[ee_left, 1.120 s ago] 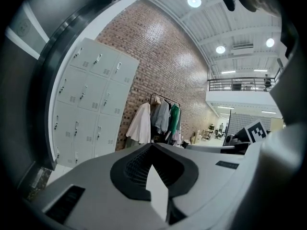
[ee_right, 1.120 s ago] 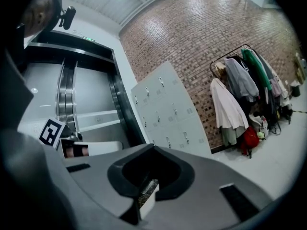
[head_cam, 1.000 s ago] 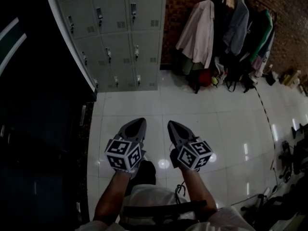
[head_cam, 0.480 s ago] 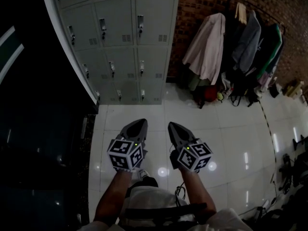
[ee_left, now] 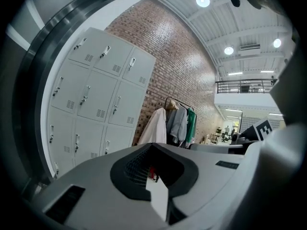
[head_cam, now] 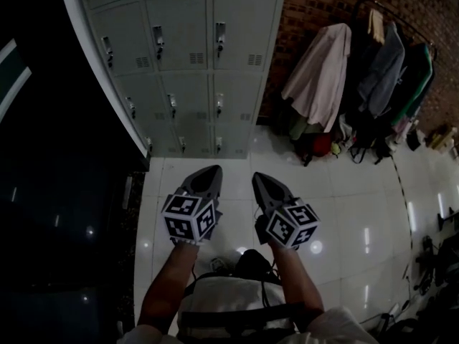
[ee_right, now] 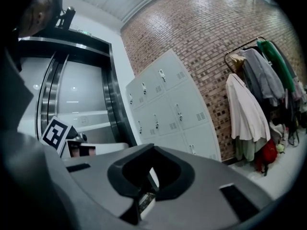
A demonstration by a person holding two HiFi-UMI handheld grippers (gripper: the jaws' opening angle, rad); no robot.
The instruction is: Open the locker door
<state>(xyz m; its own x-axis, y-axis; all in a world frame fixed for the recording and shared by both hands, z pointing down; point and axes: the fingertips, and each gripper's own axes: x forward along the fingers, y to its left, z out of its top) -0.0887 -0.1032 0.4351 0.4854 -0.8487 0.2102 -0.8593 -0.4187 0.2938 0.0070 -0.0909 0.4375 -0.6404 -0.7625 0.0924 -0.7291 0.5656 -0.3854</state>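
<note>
A grey bank of lockers (head_cam: 190,56) stands against the brick wall ahead, its doors all closed, each with a small latch handle (head_cam: 220,36). The lockers (ee_left: 91,99) fill the left of the left gripper view and show again as lockers (ee_right: 165,114) mid-frame in the right gripper view. My left gripper (head_cam: 206,174) and right gripper (head_cam: 259,180) are held side by side over the white floor, well short of the lockers. Both are shut with nothing between their jaws.
A clothes rack (head_cam: 373,70) with several hanging coats stands right of the lockers, with bags on the floor under it. A dark glass wall (head_cam: 57,192) runs along the left. White glossy tiles (head_cam: 344,199) lie between me and the lockers.
The lockers and the clothes rack have grown larger and slid down in the head view as I moved toward them. Both grippers kept their pose and stayed shut.
</note>
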